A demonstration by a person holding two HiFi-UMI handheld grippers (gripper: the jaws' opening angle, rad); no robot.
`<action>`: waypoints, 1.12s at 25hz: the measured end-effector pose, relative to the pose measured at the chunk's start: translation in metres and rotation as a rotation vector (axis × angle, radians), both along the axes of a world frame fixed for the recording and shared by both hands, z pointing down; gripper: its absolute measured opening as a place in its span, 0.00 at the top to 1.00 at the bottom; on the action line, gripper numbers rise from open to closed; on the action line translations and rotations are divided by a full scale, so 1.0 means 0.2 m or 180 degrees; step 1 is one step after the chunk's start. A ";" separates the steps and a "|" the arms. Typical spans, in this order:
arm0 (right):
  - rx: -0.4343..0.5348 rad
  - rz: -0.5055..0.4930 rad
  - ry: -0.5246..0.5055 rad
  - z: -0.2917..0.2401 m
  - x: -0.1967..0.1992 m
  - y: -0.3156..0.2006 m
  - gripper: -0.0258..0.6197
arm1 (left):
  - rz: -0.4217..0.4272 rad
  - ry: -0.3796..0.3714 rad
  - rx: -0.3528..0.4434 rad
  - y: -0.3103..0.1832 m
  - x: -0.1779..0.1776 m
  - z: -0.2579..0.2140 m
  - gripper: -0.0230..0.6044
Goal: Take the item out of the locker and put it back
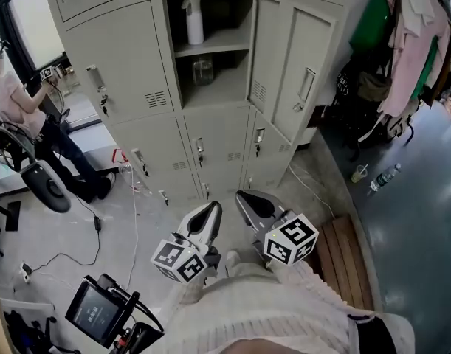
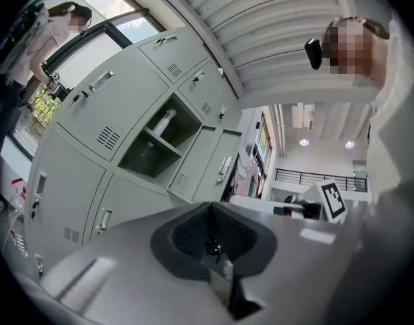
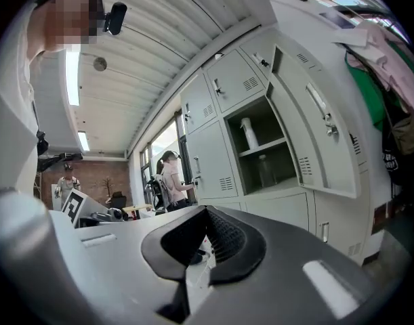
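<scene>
An open locker (image 1: 210, 50) stands ahead, its door (image 1: 295, 65) swung to the right. A white spray bottle (image 1: 193, 19) stands on its upper shelf and a clear jar (image 1: 203, 70) on the lower one. Both grippers are held low in front of the person, well short of the locker. My left gripper (image 1: 214, 209) and my right gripper (image 1: 243, 196) point toward it, jaws together, nothing in them. The left gripper view shows the bottle (image 2: 162, 122) and jar (image 2: 147, 151) beyond the shut jaws (image 2: 213, 215). The right gripper view shows the bottle (image 3: 250, 134) and jar (image 3: 263, 170) past its shut jaws (image 3: 207, 222).
A person (image 1: 18, 109) stands at the left by a window, beside a black chair (image 1: 44, 186). A tablet rig (image 1: 96, 312) and cables lie on the floor at lower left. Clothes (image 1: 413, 43) hang at right, with a bottle (image 1: 385, 177), a cup (image 1: 358, 173) and a wooden board (image 1: 343, 260) on the floor.
</scene>
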State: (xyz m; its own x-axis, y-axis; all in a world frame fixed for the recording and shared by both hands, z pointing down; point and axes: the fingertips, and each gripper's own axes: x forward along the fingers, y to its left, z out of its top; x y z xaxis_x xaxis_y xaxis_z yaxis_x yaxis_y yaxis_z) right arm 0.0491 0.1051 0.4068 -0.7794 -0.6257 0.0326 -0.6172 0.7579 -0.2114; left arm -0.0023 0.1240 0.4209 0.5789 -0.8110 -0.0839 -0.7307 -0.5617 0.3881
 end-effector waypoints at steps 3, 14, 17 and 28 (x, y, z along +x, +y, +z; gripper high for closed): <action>0.0029 -0.0045 -0.0020 -0.04 0.00 -0.28 0.96 | -0.0016 -0.0012 0.0054 -0.27 0.01 -0.05 0.97; -0.0262 -0.0009 0.0230 0.07 -0.06 -0.86 0.96 | -0.0046 0.0035 -0.0137 -0.80 -0.02 0.01 0.97; -0.0237 0.0007 0.0217 0.05 -0.09 -0.97 0.96 | 0.0002 0.0011 -0.0100 -0.92 -0.04 -0.02 0.97; -0.0199 0.0178 0.0301 0.02 -0.24 -1.29 0.96 | 0.0180 -0.0083 0.0057 -1.28 -0.17 -0.12 0.97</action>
